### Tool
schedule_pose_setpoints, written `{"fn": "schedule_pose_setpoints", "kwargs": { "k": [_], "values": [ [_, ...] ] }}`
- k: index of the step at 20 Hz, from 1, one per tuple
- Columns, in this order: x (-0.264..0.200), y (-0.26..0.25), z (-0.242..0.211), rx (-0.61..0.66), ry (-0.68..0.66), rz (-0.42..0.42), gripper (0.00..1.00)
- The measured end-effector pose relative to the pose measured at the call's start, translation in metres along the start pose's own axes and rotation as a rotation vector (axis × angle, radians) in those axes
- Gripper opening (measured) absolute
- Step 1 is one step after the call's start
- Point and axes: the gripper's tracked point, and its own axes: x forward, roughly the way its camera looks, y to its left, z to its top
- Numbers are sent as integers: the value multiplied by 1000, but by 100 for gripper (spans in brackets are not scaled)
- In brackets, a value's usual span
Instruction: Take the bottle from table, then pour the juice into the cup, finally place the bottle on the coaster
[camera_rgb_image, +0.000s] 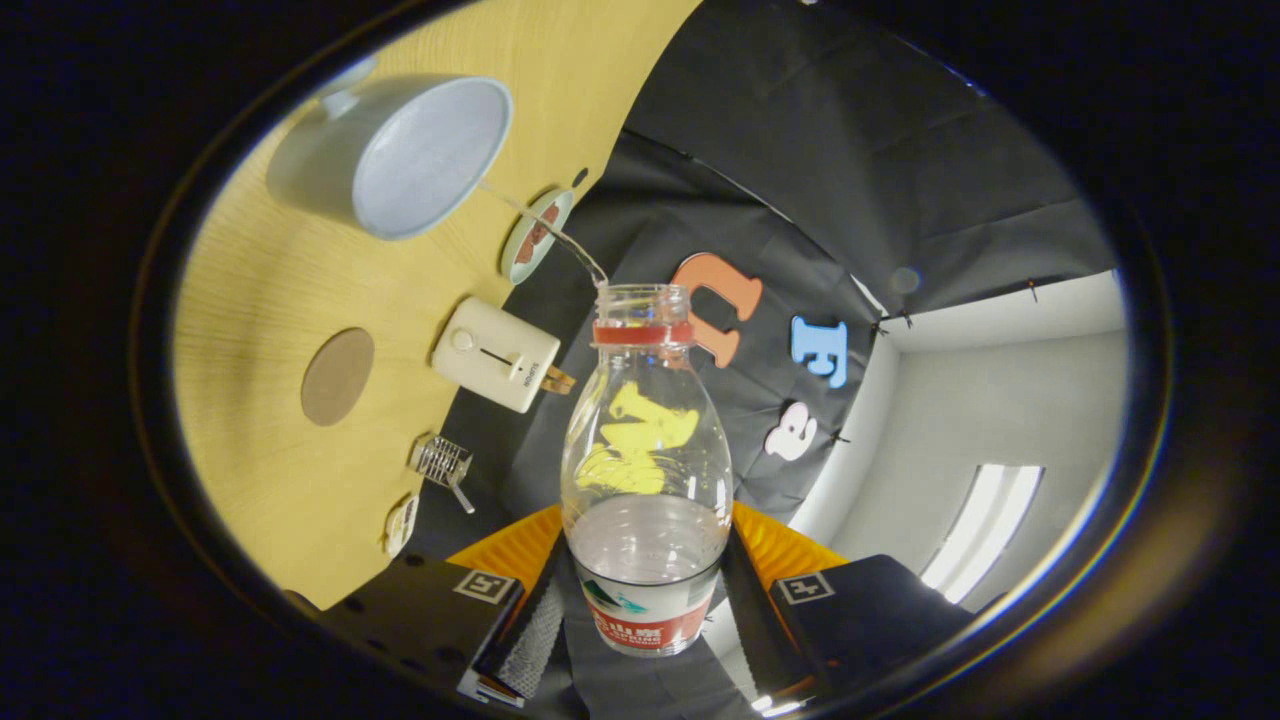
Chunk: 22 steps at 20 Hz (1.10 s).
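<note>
My gripper (645, 590) is shut on a clear plastic bottle (645, 450) with a red neck ring, an open mouth and a label near its base; both fingers press on its lower body. The bottle is tipped over on its side relative to the wooden table (260, 330). A thin clear stream (540, 230) runs from its mouth into the pale blue cup (400, 160) beyond the fingers. A round brown coaster (337, 376) lies flat on the table, apart from the cup.
A white box with a dial and slot (495, 354) sits near the table's edge, beside a small plate with something brown on it (535, 235). A small metal wire piece (442, 462) and a little white object (401, 523) lie further along the edge.
</note>
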Motion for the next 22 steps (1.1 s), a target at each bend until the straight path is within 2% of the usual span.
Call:
{"fn": "schedule_pose_setpoints", "kwargs": {
  "k": [17, 22],
  "values": [
    [8, -32, 12, -113, -43, -125, 80],
    [9, -24, 9, -122, -43, -125, 80]
  ]
}}
